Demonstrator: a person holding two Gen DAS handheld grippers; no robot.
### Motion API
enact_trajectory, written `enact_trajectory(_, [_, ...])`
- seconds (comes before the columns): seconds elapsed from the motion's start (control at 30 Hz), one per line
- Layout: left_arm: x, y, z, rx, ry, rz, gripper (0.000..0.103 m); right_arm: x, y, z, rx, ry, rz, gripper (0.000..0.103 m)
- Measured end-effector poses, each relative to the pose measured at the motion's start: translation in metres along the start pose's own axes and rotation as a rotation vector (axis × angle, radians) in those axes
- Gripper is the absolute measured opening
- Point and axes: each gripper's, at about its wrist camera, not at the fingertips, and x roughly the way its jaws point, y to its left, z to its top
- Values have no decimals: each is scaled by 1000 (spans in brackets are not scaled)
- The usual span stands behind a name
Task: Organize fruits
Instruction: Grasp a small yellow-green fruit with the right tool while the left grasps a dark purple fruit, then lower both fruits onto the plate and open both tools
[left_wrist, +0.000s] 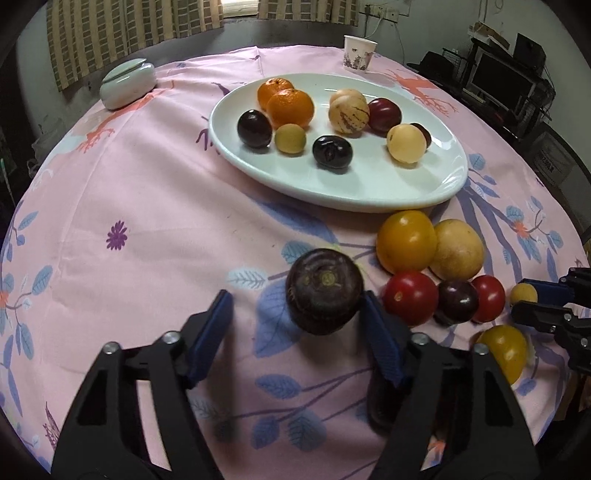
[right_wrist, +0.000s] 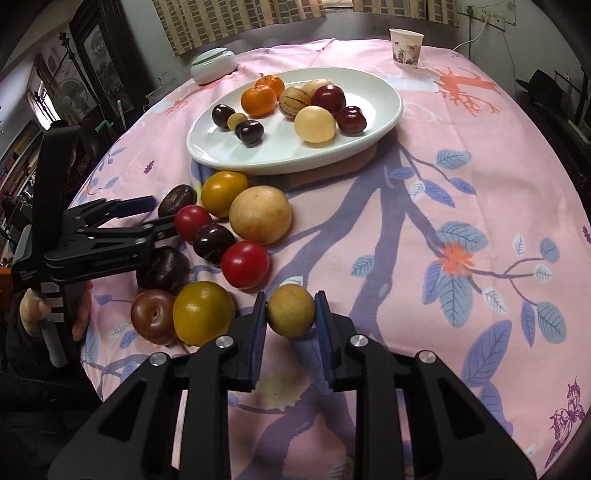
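Note:
A white oval plate (left_wrist: 369, 188) (right_wrist: 280, 157) holds several fruits: two oranges (left_wrist: 290, 107), dark plums and pale round ones. A cluster of loose fruits lies on the cloth in front of it, with a yellow tomato (left_wrist: 406, 242) (right_wrist: 224, 192), a pale yellow fruit (left_wrist: 458, 254) (right_wrist: 260, 214) and red tomatoes (left_wrist: 410, 297) (right_wrist: 245, 264). My left gripper (left_wrist: 297, 314) (right_wrist: 155, 212) is open around a dark brown fruit (left_wrist: 325, 291) (right_wrist: 177, 199), which touches the right finger. My right gripper (right_wrist: 290, 314) (left_wrist: 517, 295) is shut on a small yellow-brown fruit (right_wrist: 291, 311) (left_wrist: 523, 293).
A paper cup (left_wrist: 359, 52) (right_wrist: 405, 48) stands at the far edge of the pink flowered tablecloth (left_wrist: 147, 221). A pale green lidded container (left_wrist: 127, 84) (right_wrist: 213, 66) sits far left. Shelves and a monitor (left_wrist: 502, 79) stand beyond the table on the right.

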Motion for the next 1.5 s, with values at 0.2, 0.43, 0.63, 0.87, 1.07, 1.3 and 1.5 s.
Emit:
enact_trajectory(0.2, [-9, -1, -1, -27, -8, -67, 41, -6, 3, 4, 5, -28, 11, 26])
enact_trajectory(0.43, [-29, -2, -2, -37, -40, -85, 41, -8, 7, 9, -7, -36, 10, 26])
enact_trajectory(0.63, [-42, -2, -3, -29, -61, -89, 41, -9, 9, 10, -3, -44, 9, 26])
enact_trajectory(0.87, [-58, -1, 5, -17, -85, -85, 41, -14, 7, 13, -3, -61, 7, 26])
enact_trajectory(1.07, [-66, 3, 27, -2, -97, -83, 41, -20, 9, 25, -21, -85, 5, 26])
enact_trajectory(1.3, [-56, -1, 88, 34, -116, -82, 41, -27, 19, 70, -98, -150, -1, 26])
enact_trajectory(1.5, [-12, -5, 147, 39, -75, -69, 41, -3, 27, 128, -156, -186, -17, 26])
